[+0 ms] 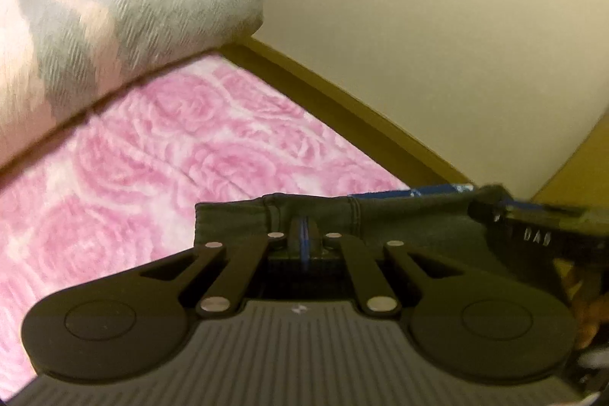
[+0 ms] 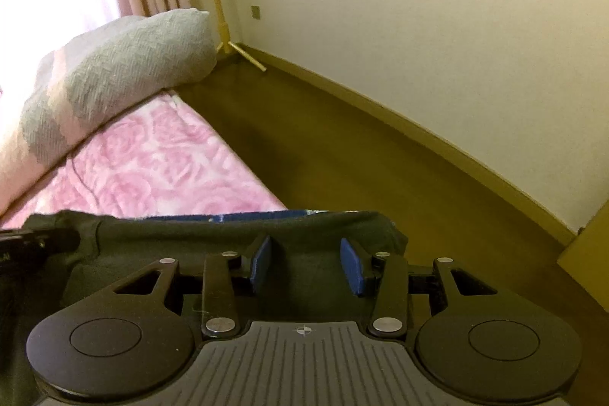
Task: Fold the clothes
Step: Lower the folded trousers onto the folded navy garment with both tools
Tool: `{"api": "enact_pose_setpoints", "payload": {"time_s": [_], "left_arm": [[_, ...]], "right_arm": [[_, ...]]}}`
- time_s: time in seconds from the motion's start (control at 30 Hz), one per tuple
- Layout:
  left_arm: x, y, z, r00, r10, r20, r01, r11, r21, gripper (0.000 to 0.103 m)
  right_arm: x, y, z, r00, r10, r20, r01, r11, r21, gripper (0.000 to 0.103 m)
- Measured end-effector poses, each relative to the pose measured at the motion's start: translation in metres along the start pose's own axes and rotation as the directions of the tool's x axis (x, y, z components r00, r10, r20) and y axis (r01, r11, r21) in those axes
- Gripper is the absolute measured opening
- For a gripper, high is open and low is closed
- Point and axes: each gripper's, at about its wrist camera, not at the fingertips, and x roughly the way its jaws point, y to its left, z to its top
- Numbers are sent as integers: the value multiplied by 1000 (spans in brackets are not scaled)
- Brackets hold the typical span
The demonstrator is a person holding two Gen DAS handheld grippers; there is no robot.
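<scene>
Showing are one dark denim garment [image 1: 399, 215], one blue cloth [image 2: 259, 215] beneath it, one pink rose-patterned blanket [image 1: 171, 147], one grey-and-pink checked duvet [image 1: 114, 25], and two hand-held grippers.

Small raised letters reading roughly "DAS" stand on the black body of the right gripper [image 1: 540, 234], just right of the left gripper's closed fingers. The letters are blurred. No other text is readable in either view.
</scene>
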Motion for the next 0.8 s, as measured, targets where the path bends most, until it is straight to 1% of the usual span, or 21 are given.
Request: {"api": "enact_pose_setpoints", "payload": {"time_s": [0.03, 0.07, 0.13, 0.17, 0.23, 0.37, 0.43, 0.53, 0.63, 0.67, 0.7, 0.77, 0.8], "left_arm": [[-2, -2, -1, 1000, 2, 8, -2, 1000, 23, 4], [-6, -1, 0, 1000, -9, 10, 9, 1000, 22, 4], [-18, 3, 1, 999, -37, 16, 37, 999, 5, 3], [-26, 5, 1, 999, -49, 19, 49, 999, -6, 3], [-43, 2, -7, 999, -42, 16, 42, 999, 2, 3], [-77, -6, -24, 1000, -29, 10, 29, 999, 20, 3], [-95, -9, -32, 1000, -22, 8, 22, 999, 29, 3], [-115, -17, -46, 1000, -4, -3, 4, 999, 54, 3], [-112, -26, -63, 997, 54, -61, -45, 990, 133, 3], [-108, -25, -67, 996, 60, -72, -49, 990, 136, 3], [-103, -22, -69, 995, 60, -82, -50, 992, 117, 3], [-97, -18, -72, 994, 57, -91, -48, 994, 96, 4], [-97, -18, -72, 994, 58, -87, -49, 993, 104, 4]], "right_arm": [[-2, 0, 0, 1000, 6, 4, -6, 1000, -7, 43], [-9, -2, 0, 1000, 14, 13, -14, 1000, -6, 43], [-23, -6, 0, 999, 27, 35, -27, 1000, -1, 43], [-35, -7, -2, 998, 14, 54, -15, 1000, 15, 43], [-59, -13, -9, 998, 10, 64, -13, 999, 43, 43], [-106, -19, -31, 998, 44, 40, -47, 994, 94, 43], [-126, -14, -45, 999, 44, 14, -45, 994, 95, 43], [-150, -1, -64, 1000, 14, -8, -13, 994, 108, 43], [-159, 13, -84, 999, 14, -44, -10, 996, 87, 43], [-156, 17, -91, 997, 13, -70, -7, 997, 80, 43], [-151, 21, -98, 995, 11, -95, -5, 998, 68, 43], [-142, 31, -110, 994, -20, -111, 21, 1000, 12, 43], [-141, 34, -112, 994, -33, -105, 34, 999, 8, 43]]}}
